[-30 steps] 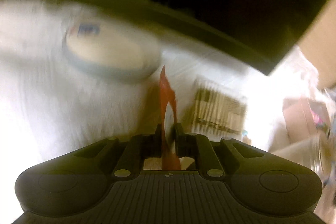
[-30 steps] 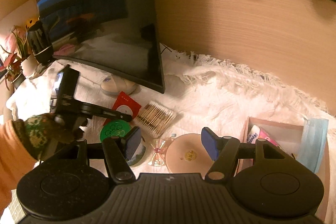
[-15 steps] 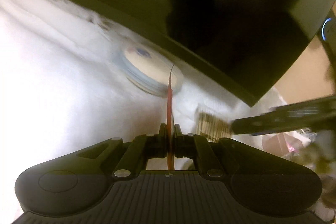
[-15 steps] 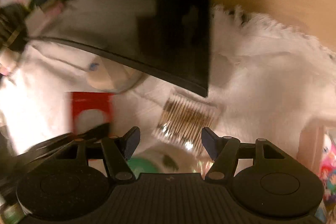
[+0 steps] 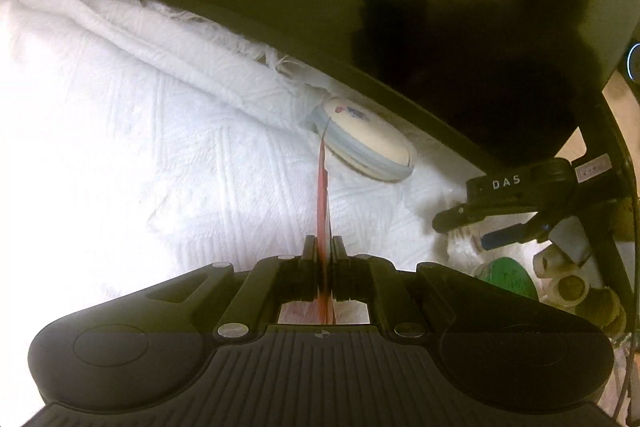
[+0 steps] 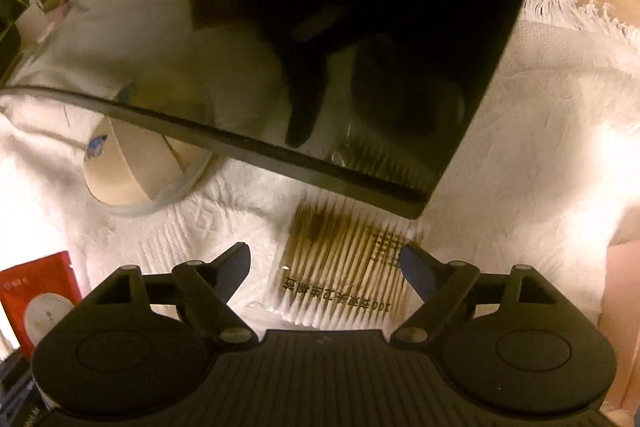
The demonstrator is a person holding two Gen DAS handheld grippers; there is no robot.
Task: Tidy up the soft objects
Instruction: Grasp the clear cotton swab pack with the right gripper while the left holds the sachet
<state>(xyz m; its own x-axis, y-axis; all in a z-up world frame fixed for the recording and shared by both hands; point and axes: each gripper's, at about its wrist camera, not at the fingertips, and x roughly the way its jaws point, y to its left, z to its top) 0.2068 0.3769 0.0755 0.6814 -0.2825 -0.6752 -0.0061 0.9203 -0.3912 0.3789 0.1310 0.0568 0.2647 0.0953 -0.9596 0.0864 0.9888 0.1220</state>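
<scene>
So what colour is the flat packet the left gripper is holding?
Red packet with a white circle, clearest in the right wrist view.

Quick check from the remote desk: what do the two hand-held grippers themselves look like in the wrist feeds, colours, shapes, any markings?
Both are matte black plastic with a ribbed centre deck, round discs either side and silver pivot screws. The left hand-held gripper has short black fingers. The right hand-held gripper has angled linkage arms and blue pads; from the left view its body reads "DAS". No cables or sleeves visible.

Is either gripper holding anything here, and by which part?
The left gripper pinches the red packet edge-on by its near end. The right gripper is open, empty, over the cotton swab pack.
</scene>
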